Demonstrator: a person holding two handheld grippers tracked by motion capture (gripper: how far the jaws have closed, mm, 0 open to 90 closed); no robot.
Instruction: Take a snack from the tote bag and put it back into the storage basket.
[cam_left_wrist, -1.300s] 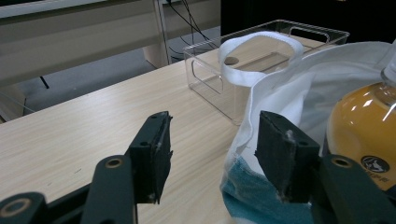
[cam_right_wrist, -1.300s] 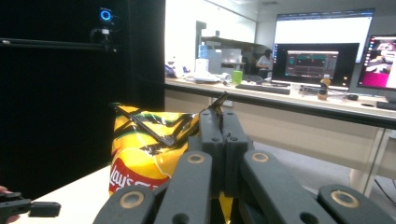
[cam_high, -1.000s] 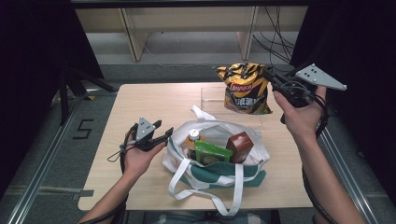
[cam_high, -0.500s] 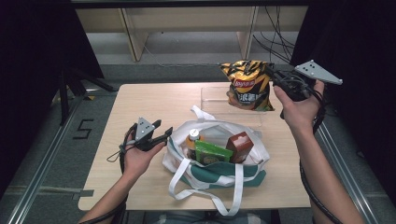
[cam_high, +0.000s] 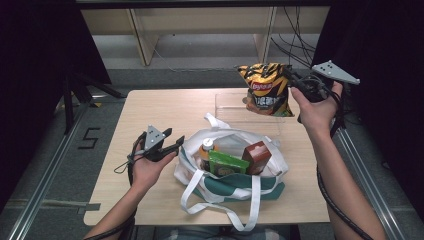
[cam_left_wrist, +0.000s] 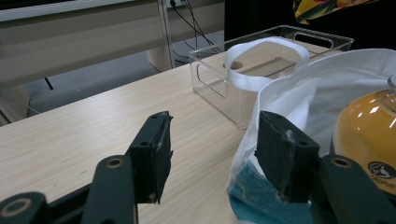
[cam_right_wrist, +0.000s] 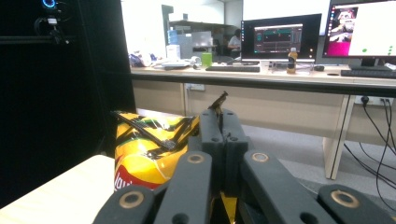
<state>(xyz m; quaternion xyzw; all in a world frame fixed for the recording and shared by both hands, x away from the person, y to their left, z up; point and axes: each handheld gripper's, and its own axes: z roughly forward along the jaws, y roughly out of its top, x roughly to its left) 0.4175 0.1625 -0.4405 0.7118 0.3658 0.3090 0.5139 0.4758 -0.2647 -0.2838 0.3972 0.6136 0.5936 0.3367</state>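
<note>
Clear bin (cam_high: 250, 112) on wooden table (cam_high: 165, 112)

A tote bag (cam_high: 230, 175) lies on the near middle of the counter (cam_high: 165, 115). In the tote bag stand a bottle (cam_high: 206, 150) at left, a flat packet (cam_high: 227, 163) in the middle and a carton (cam_high: 257, 156) at right. Behind the tote bag sits a clear bin (cam_high: 250, 112). A chip bag (cam_high: 265, 89) hangs above the clear bin, clamped in the right claw (cam_high: 292, 82). The left claw (cam_high: 172, 145) rests just left of the tote bag.

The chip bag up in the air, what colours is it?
The chip bag is yellow with black stripes and a red logo, clearest in the high view.
</note>
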